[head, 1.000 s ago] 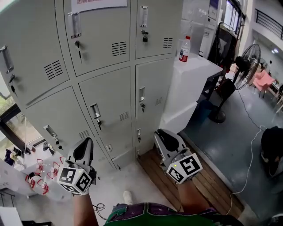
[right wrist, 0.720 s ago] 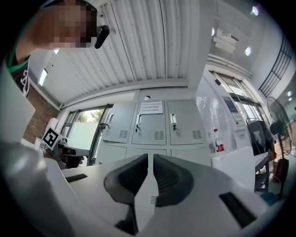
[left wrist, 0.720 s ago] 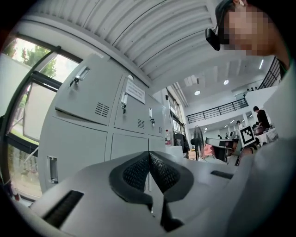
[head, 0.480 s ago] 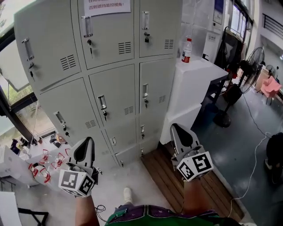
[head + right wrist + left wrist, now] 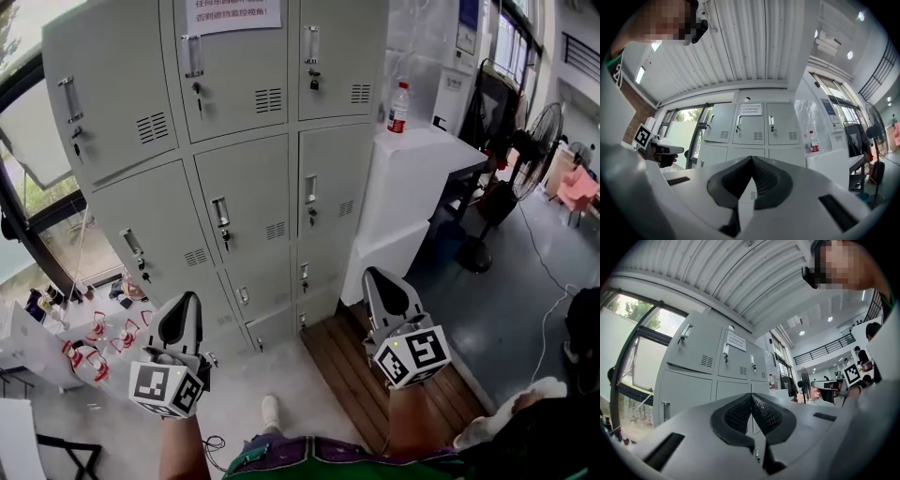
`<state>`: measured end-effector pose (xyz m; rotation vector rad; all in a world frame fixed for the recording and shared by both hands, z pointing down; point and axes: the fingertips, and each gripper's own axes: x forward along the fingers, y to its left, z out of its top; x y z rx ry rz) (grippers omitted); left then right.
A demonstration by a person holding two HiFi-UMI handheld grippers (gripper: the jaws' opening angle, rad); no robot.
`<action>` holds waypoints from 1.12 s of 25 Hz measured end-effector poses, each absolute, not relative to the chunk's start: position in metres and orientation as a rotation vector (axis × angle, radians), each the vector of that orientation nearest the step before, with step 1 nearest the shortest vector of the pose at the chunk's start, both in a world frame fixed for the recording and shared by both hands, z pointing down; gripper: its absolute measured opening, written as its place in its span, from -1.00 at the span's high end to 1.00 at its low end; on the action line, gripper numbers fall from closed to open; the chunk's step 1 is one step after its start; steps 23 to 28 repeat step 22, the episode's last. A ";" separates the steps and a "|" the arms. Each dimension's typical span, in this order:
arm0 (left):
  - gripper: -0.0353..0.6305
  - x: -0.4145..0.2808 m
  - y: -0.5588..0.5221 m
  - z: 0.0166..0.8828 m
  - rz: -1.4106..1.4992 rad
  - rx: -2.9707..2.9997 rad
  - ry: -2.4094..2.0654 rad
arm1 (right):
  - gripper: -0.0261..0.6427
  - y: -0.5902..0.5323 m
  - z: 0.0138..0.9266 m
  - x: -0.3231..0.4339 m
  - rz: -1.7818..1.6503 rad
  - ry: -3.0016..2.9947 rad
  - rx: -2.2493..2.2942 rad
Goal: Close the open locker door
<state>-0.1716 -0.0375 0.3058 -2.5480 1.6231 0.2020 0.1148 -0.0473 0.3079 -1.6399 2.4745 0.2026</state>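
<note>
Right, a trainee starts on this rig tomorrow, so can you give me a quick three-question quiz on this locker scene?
1. True or false: the left gripper is clamped on a locker handle.
2. Where does the bottle stand? A: on the white cabinet beside the lockers. B: on the floor. C: inside a locker.
3. Fill in: the paper notice is on a door in the ___ row.
Key: 1 false, its jaws are together and empty. 2 A. 3 top.

Grey locker doors (image 5: 246, 202) all upright, flush, shut.
</note>
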 end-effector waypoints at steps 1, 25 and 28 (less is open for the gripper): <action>0.83 -0.171 -0.037 0.306 0.201 -2.545 1.627 | 0.91 -0.046 0.309 0.116 0.198 2.474 -1.640; 0.83 -0.162 -0.026 0.310 0.200 -2.543 1.632 | 0.91 -0.039 0.312 0.131 0.176 2.470 -1.620; 0.83 -0.162 -0.026 0.310 0.200 -2.543 1.632 | 0.91 -0.039 0.312 0.131 0.176 2.470 -1.620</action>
